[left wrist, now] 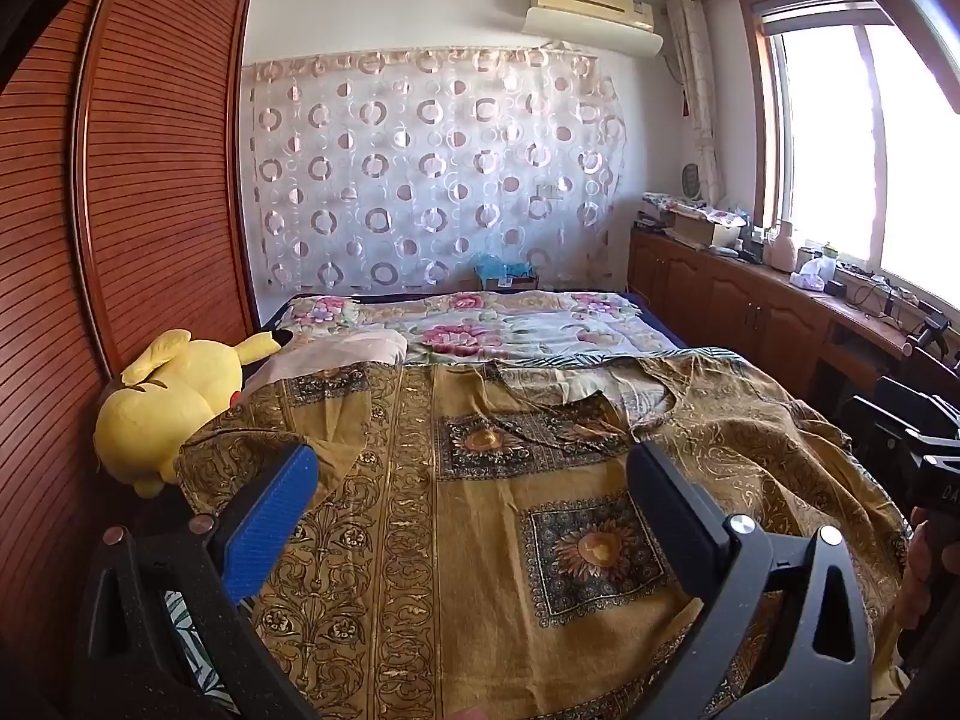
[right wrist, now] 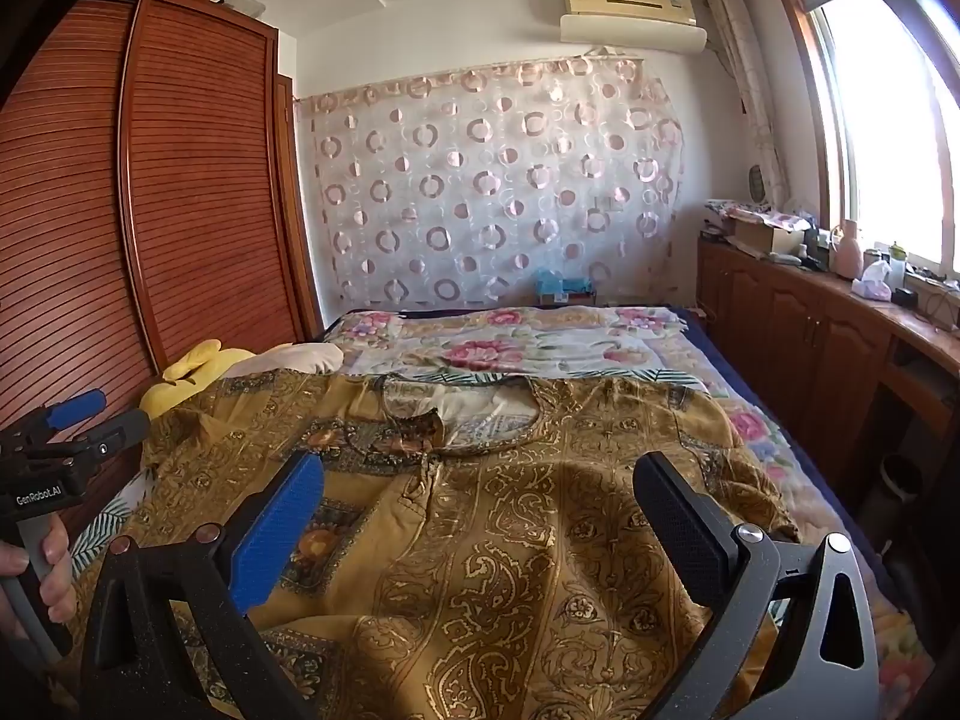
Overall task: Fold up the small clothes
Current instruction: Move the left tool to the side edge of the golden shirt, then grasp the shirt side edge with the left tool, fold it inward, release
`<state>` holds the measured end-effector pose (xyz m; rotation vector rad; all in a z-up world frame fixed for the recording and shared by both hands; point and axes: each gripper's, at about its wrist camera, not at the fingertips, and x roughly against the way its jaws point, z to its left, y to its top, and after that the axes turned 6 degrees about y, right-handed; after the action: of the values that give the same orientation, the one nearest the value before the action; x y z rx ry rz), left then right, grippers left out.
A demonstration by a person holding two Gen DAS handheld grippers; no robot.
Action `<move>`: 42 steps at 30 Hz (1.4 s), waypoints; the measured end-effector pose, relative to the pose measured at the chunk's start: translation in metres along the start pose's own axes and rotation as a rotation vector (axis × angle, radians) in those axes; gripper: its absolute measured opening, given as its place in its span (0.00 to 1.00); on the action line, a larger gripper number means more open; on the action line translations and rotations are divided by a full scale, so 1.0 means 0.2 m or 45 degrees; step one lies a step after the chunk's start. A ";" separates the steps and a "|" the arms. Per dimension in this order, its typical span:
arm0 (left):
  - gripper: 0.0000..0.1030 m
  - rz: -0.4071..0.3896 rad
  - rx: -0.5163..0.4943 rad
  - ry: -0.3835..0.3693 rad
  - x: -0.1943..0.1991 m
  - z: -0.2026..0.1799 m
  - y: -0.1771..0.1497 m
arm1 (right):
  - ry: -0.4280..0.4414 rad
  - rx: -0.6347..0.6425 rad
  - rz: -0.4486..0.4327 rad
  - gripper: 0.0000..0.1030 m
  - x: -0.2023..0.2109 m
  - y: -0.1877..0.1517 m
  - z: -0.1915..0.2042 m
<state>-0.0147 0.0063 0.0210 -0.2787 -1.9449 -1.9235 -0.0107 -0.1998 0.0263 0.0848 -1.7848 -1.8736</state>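
Observation:
A golden-brown patterned garment (left wrist: 510, 510) lies spread flat on the bed, neckline toward the far end; it also shows in the right wrist view (right wrist: 510, 528). My left gripper (left wrist: 471, 462) is open and empty, hovering above the garment's left half. My right gripper (right wrist: 480, 474) is open and empty above the garment's right half, just below the neckline (right wrist: 480, 426). The left gripper also shows at the left edge of the right wrist view (right wrist: 66, 444), held by a hand. The right gripper's body shows at the right edge of the left wrist view (left wrist: 918, 444).
A yellow plush toy (left wrist: 174, 396) and a pale pillow (left wrist: 336, 354) lie at the bed's left side by the wooden wardrobe (left wrist: 150, 180). A floral quilt (left wrist: 510, 324) covers the far bed. A cluttered wooden cabinet (left wrist: 750, 300) runs along the right under the window.

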 end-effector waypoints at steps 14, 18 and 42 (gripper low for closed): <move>1.00 0.018 -0.004 0.012 -0.03 0.04 -0.02 | 0.015 0.009 0.015 1.00 -0.04 -0.02 0.02; 1.00 0.057 -0.006 0.035 -0.13 0.09 -0.10 | 0.040 0.015 0.052 1.00 -0.08 -0.02 0.03; 1.00 0.254 0.032 0.156 -0.34 0.58 -0.22 | 0.238 0.096 0.230 1.00 -0.28 -0.02 0.07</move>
<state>0.0126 0.1283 -0.0448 -0.3269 -1.7889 -1.7455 0.0297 -0.1636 0.0054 0.1180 -1.6763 -1.6173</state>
